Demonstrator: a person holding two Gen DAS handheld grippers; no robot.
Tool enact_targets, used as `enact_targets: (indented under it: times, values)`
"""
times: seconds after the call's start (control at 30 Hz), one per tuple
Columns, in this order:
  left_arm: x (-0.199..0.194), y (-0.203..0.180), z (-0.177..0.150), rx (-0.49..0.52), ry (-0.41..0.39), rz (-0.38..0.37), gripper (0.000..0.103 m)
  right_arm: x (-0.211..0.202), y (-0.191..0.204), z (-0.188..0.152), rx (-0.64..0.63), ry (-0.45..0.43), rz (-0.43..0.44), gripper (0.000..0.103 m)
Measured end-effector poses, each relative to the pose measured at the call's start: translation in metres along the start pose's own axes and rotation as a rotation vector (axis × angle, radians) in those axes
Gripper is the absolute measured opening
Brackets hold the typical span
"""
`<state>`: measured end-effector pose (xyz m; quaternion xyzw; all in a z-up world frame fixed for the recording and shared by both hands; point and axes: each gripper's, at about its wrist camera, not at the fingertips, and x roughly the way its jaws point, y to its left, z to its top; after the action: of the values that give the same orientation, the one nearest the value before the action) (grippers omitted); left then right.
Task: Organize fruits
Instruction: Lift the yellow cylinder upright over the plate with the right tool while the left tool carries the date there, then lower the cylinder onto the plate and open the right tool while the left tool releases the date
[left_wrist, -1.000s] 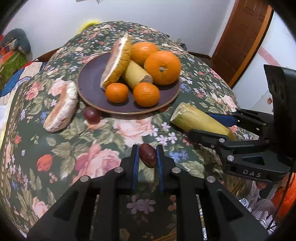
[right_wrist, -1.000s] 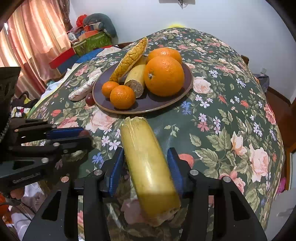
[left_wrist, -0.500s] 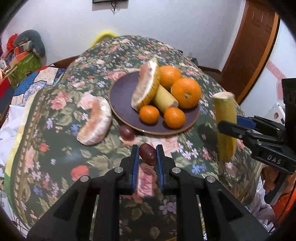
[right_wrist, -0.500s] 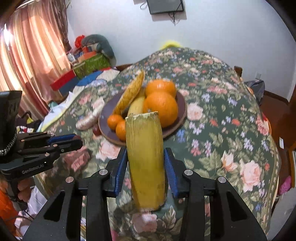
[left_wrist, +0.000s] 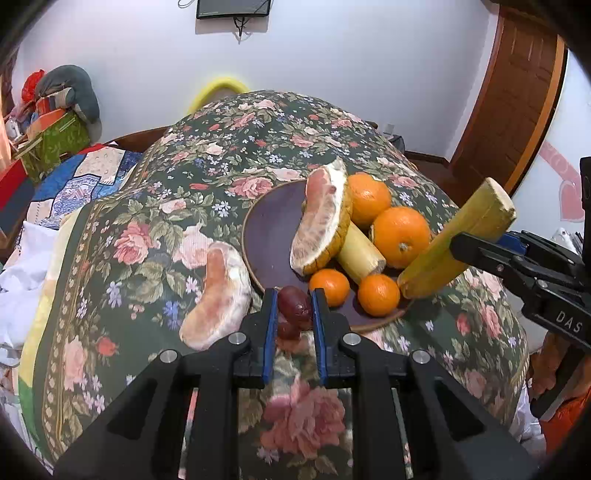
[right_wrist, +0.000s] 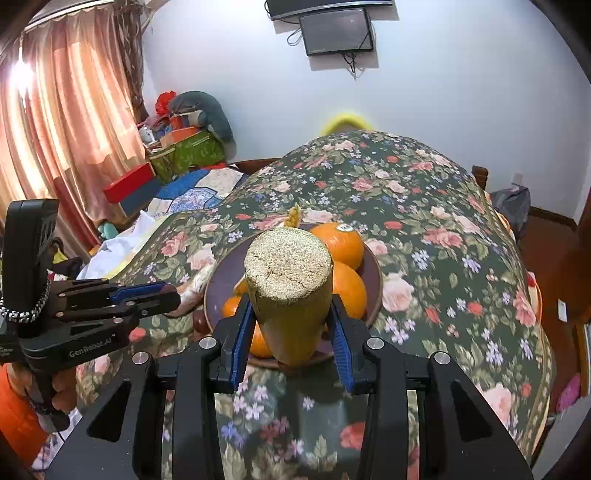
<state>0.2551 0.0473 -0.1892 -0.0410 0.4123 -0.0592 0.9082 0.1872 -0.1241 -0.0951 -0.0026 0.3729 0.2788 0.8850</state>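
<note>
My left gripper (left_wrist: 293, 306) is shut on a dark red date (left_wrist: 293, 303), held above the near rim of the dark purple plate (left_wrist: 269, 225). A second date (left_wrist: 289, 331) lies on the cloth just below. My right gripper (right_wrist: 291, 325) is shut on a yellow sugarcane piece (right_wrist: 290, 291), lifted and tilted over the plate's right side; it also shows in the left wrist view (left_wrist: 458, 236). The plate holds a pomelo wedge (left_wrist: 321, 221), another sugarcane piece (left_wrist: 360, 251), two large oranges (left_wrist: 400, 236) and two small tangerines (left_wrist: 378, 295). A peeled pomelo segment (left_wrist: 218, 299) lies on the cloth left of the plate.
The round table wears a floral cloth (left_wrist: 184, 206). A bed with a patchwork quilt (left_wrist: 74, 184) and stacked boxes stands to the left. A wooden door (left_wrist: 517, 92) is at the right, a curtain (right_wrist: 66, 110) at the far left.
Both grippers rose from the cloth and moved toward the plate. The sugarcane piece was lifted off the cloth and tipped upward. The date stayed clamped in my left gripper.
</note>
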Motion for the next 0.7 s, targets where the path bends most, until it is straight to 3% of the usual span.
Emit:
enact_targets:
  times: [0.7]
  values:
    - [0.052,0.012,0.019,-0.006,0.036,-0.005,0.018,0.052,0.002,0.027,-0.006,0.022,0.007,0.036]
